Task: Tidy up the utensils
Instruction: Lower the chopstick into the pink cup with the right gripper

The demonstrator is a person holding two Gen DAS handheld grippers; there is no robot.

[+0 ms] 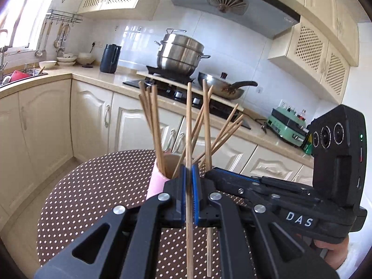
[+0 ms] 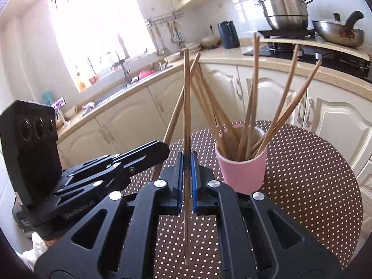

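Two chopsticks are being carried at once, one in each claw, above a round tabletop [image 2: 313, 186] covered in a brown dotted cloth. In the left wrist view the left claw [image 1: 191, 169] is seen clamped narrow on an upright chopstick [image 1: 189, 121], gripped near its middle so that a long length hangs below the pads and another rises above them. In the right wrist view the right claw [image 2: 186, 160] is likewise pinched tight on its own chopstick [image 2: 186, 93], also held roughly upright. The pink cup [image 2: 241, 169] stands on the tabletop just ahead and to the right of the right claw, with a loose fan of other chopsticks [image 2: 286, 107] leaning outward in several directions inside it. The two claws are held close beside each other, each visible in the other's view. Several risks can be judged from here. A lowered tip could be blocked or deflected by the splayed sticks already in the cup, and the cup, which looks light, could be tipped or pushed across the cloth if a stick is pressed against its rim. Because each chopstick is held by a thin pinch at a single point, it could be pivoted or slipped if its end is knocked. With both claws so near, one held stick could also be struck by the other claw during the approach.
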